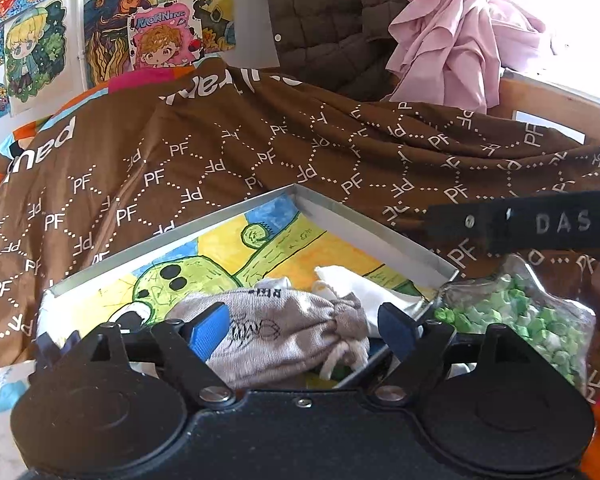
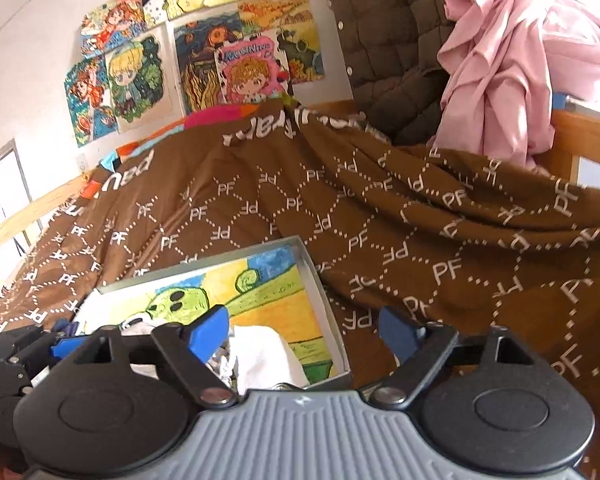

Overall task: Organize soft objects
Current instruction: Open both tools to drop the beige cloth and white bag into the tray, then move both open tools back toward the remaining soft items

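Observation:
A shallow grey box [image 1: 374, 226] with a cartoon drawing on its floor lies on a brown PF-patterned blanket [image 1: 228, 152]. A grey drawstring pouch [image 1: 284, 336] lies in the box between the fingers of my left gripper [image 1: 302, 330], which is open around it. A white cloth [image 1: 348, 280] lies behind the pouch. A clear bag of green pieces [image 1: 532, 320] lies on the blanket right of the box. My right gripper [image 2: 302, 330] is open and empty above the box's right wall [image 2: 320, 300], with white cloth [image 2: 268, 356] below it.
A pink garment [image 1: 460, 32] and a dark quilted jacket [image 1: 332, 24] hang at the back right over a wooden bed frame [image 2: 572, 136]. Drawings [image 1: 36, 48] cover the wall at the back left. The right gripper's black body [image 1: 540, 222] crosses the left wrist view.

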### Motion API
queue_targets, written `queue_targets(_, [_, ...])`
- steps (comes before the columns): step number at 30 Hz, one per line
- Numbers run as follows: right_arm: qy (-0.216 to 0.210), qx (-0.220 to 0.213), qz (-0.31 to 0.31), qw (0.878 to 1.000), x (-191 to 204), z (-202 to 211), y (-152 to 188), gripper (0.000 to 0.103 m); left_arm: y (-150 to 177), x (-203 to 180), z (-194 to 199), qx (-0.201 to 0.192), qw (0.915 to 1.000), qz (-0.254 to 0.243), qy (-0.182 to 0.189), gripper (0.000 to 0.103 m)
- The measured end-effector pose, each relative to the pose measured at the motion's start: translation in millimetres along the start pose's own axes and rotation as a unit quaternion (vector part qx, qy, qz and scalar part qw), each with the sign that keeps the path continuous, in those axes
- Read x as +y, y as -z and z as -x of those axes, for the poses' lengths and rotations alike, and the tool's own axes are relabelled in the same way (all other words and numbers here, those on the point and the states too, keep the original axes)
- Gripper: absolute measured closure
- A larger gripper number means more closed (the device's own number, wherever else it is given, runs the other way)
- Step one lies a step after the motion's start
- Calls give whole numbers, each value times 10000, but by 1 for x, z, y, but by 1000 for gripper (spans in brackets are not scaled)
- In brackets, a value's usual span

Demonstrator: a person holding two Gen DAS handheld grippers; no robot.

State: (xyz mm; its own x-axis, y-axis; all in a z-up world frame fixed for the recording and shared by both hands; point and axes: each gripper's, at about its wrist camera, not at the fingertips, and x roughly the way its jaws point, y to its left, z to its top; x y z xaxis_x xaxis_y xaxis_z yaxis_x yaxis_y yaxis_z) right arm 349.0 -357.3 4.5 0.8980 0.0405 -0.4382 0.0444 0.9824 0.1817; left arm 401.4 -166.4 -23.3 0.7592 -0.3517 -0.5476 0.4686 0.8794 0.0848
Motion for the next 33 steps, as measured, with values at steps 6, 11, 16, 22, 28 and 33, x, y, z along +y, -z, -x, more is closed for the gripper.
queue_targets(6, [-106, -206, 215, 9995, 7, 31, -6, 9, 0, 2, 38, -136, 9997, 133, -163, 12])
queue_targets(11, [-125, -327, 330, 9988, 11, 61, -7, 5, -3, 6, 82, -425, 9978, 354, -362, 3])
queue_targets(16, [-171, -420, 193, 9988, 13, 92, -1, 1, -5, 2, 122, -715, 9951, 501, -464, 2])
queue_targets(22, [-203, -514, 253, 9982, 21, 125, 12, 0, -5, -14, 162, -883, 9938, 388, -555, 1])
queue_targets(28, [-229, -518, 395, 9976, 31, 154, 28, 0, 1, -28, 197, -991, 9924, 340, -643, 1])
queue_targets(33, [-251, -506, 450, 9974, 41, 178, 41, 0, 15, -35, 223, -1028, 9914, 372, -715, 1])
